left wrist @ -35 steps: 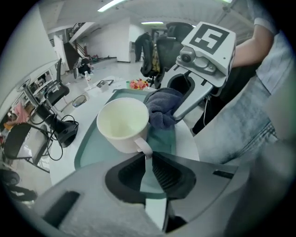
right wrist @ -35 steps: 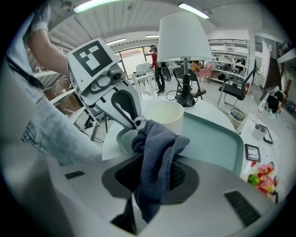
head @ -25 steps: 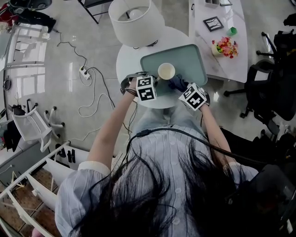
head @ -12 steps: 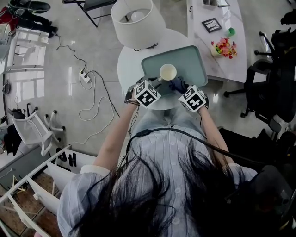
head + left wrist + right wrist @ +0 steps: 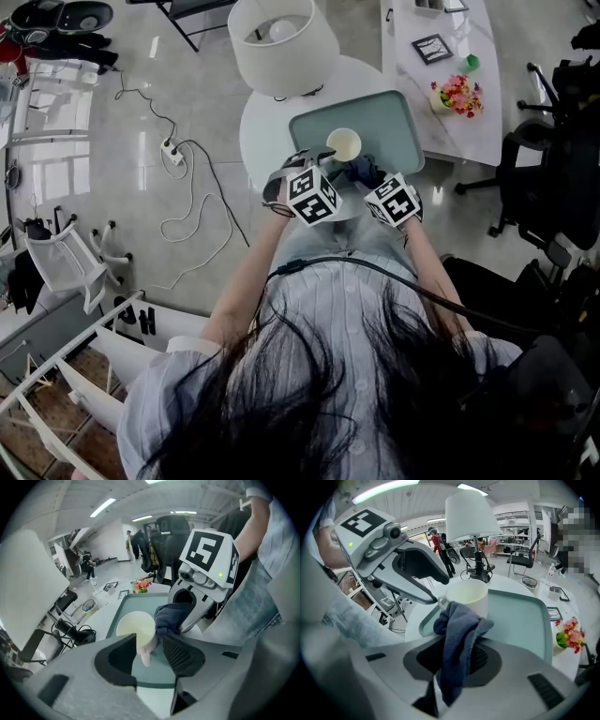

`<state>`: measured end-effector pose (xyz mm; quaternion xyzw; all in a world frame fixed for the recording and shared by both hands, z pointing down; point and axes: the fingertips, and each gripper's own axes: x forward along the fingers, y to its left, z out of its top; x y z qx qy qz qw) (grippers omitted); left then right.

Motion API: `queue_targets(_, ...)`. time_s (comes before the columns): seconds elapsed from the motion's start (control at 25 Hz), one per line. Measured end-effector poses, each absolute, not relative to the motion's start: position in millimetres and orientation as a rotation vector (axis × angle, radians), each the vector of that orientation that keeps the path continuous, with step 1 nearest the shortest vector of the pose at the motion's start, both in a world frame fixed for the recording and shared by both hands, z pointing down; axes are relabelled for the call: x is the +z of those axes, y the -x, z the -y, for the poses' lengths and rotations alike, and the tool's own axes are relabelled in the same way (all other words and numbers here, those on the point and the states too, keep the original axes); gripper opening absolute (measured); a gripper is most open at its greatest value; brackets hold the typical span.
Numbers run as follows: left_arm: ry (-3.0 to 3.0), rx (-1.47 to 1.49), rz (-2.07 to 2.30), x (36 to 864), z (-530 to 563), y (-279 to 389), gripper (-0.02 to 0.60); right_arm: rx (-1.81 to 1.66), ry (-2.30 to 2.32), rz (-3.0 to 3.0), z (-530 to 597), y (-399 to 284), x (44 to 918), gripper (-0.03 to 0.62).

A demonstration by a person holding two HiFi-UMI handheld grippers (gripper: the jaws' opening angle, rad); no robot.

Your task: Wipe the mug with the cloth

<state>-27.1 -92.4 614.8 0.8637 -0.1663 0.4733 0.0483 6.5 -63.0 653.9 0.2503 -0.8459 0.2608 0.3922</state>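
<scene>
1. Now the left gripper (image 5: pixel 149 639) has just been opening. Its jaws stand apart with the handle (image 5: pixel 145 656) of the mug (image 5: pixel 135 626) loose between them.
2. Right gripper (image 5: pixel 457 656) is clamped on the cloth (image 5: pixel 461 620), which lies against the mug's near right side.
3. Mug stands upright on the tray (image 5: pixel 520 616), just beyond both grippers, with its handle pointing near-left.

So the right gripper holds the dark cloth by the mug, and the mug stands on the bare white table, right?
Not quite: the mug stands on the pale green tray, not the bare table; the right gripper view shows it. The right gripper does hold the dark cloth by it.
</scene>
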Motion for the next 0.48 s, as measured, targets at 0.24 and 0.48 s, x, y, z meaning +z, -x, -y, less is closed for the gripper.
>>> queue_targets(0.24, -2.608, 1.537, 0.329, 630.5, 93.5, 19.9, 0.172, 0.69, -0.637, 2.153, 63.1, -5.0, 654.5, 0.094)
queue_targets(0.48, -2.61, 1.596, 0.259, 639.7, 92.9, 14.6, 0.168, 0.727, -0.651, 2.153, 64.7, -7.9, 654.0, 0.094)
